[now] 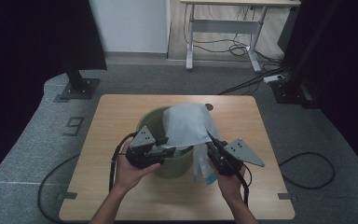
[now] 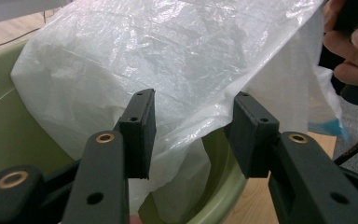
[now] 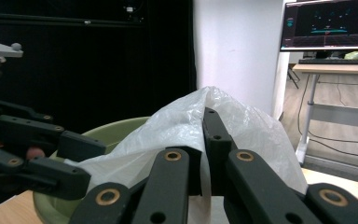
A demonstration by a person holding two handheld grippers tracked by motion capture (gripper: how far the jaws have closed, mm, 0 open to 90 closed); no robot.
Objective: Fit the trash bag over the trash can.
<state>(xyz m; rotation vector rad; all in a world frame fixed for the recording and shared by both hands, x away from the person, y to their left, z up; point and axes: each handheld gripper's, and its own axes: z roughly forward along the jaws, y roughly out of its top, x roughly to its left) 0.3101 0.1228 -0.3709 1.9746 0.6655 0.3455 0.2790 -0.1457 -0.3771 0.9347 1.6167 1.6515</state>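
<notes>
jaws of the left gripper [image 2: 193,140] stand half open at lower centre, a fold of the white bag [image 2: 168,60] loose between them; right gripper [image 3: 204,154] is clamped on the bag's edge, draped over the green bin [image 1: 168,165] beyond.

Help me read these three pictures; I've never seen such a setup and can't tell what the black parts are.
A person holds a hand-held two-jaw tool in each hand. One picture looks down from above the wooden table; the other two come from cameras riding on each tool, looking along its black jaws. On the table stands a green bin with a white plastic bag draped over it. The right tool is shut on the bag's film. The left tool stands open at the bin's rim, with bag film between its jaws; its pads don't press on it.
</notes>
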